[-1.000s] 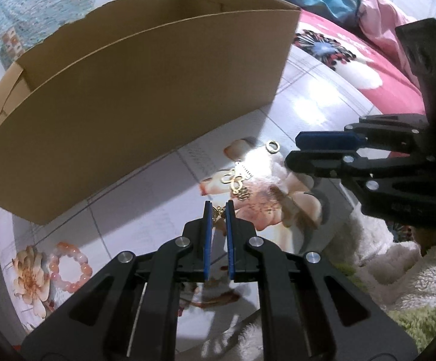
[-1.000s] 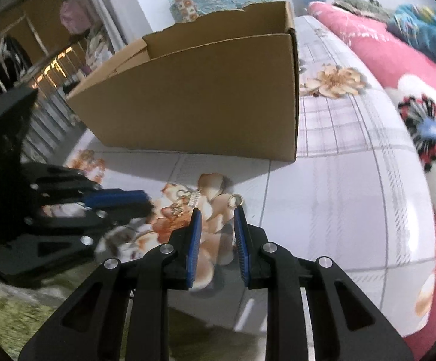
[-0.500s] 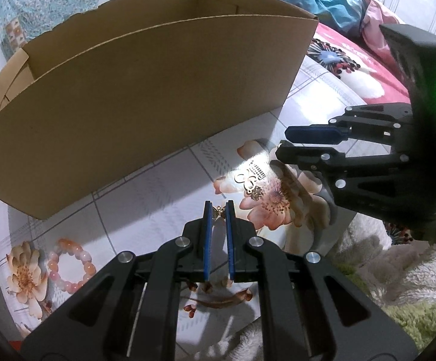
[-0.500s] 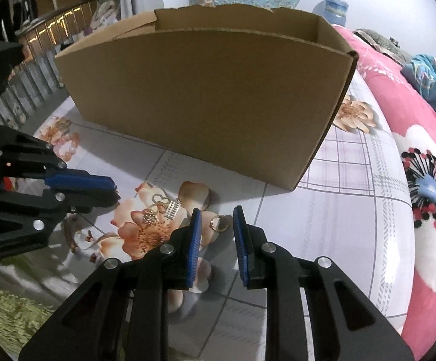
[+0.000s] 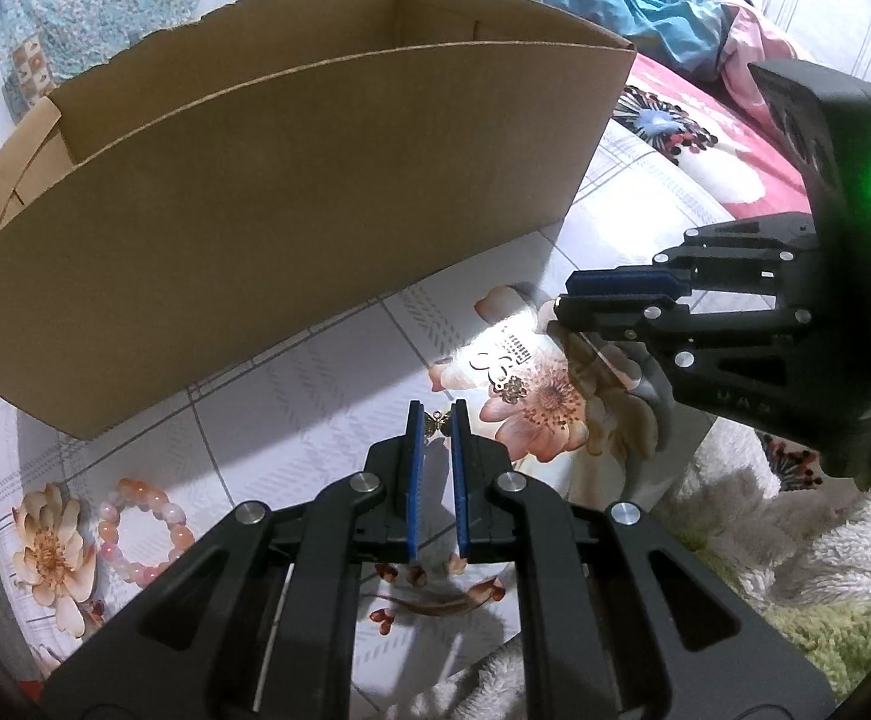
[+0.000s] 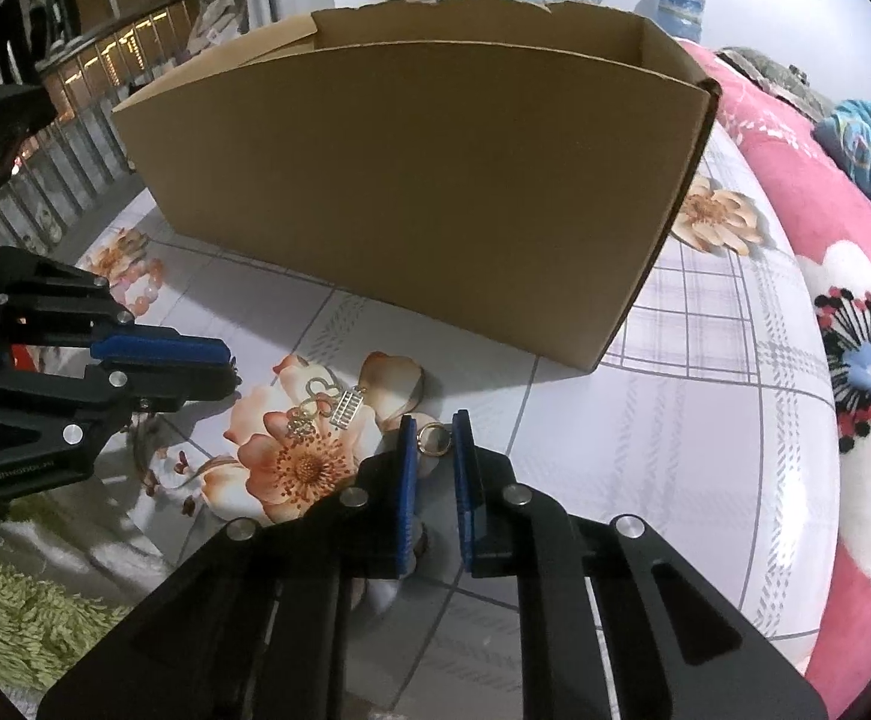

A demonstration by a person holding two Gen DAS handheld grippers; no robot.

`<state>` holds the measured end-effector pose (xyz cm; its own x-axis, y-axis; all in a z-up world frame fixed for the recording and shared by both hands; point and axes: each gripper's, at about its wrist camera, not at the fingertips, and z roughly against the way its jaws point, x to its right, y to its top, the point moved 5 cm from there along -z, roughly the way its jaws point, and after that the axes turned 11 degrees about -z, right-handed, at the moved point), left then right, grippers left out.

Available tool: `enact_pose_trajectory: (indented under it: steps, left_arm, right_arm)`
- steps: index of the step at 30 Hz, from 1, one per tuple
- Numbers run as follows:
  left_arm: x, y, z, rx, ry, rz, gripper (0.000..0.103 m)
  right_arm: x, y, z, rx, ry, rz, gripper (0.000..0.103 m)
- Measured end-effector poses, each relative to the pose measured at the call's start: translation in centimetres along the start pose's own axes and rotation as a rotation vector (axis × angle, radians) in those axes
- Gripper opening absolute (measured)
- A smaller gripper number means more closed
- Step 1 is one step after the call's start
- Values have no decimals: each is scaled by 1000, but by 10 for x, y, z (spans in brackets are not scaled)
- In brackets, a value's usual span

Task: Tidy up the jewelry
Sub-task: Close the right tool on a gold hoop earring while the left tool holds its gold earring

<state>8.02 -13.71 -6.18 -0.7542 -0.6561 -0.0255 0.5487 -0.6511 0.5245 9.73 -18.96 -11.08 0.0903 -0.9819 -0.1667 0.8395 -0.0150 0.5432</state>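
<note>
Left wrist view: the left gripper [image 5: 437,420] has its blue pads drawn narrow, pinching a small gold butterfly charm [image 5: 436,423] at the fingertips, above the floral sheet [image 5: 291,420]. A loose cluster of charms [image 5: 504,369] lies on the printed flower to the right. A pink bead bracelet [image 5: 141,531] lies near left. The open cardboard box [image 5: 291,210] stands on the far side. The right gripper [image 5: 561,306] enters from the right.

Right wrist view: the right gripper [image 6: 435,438] is closing; a gold ring [image 6: 433,439] sits between its pads, touching both. The charm cluster [image 6: 324,408] lies just left of it. The cardboard box [image 6: 411,180] stands beyond, and the left gripper [image 6: 228,369] reaches in from the left.
</note>
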Motion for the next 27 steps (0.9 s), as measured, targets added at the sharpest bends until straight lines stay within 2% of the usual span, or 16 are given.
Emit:
enact_pose_trajectory:
  steps: [2,14,27]
  left_arm:
    - [0,0,3,6,3,2,8]
    - [8,-1,16,28,6,-14,8]
    - [4,-2,8,8,-6,-1,8]
  right_arm:
    - [-1,-1,2,-2,3,-6,4]
    - [2,-2,11,28,4,-39,6]
    - [-2,7,-2,6,-19,-17,7]
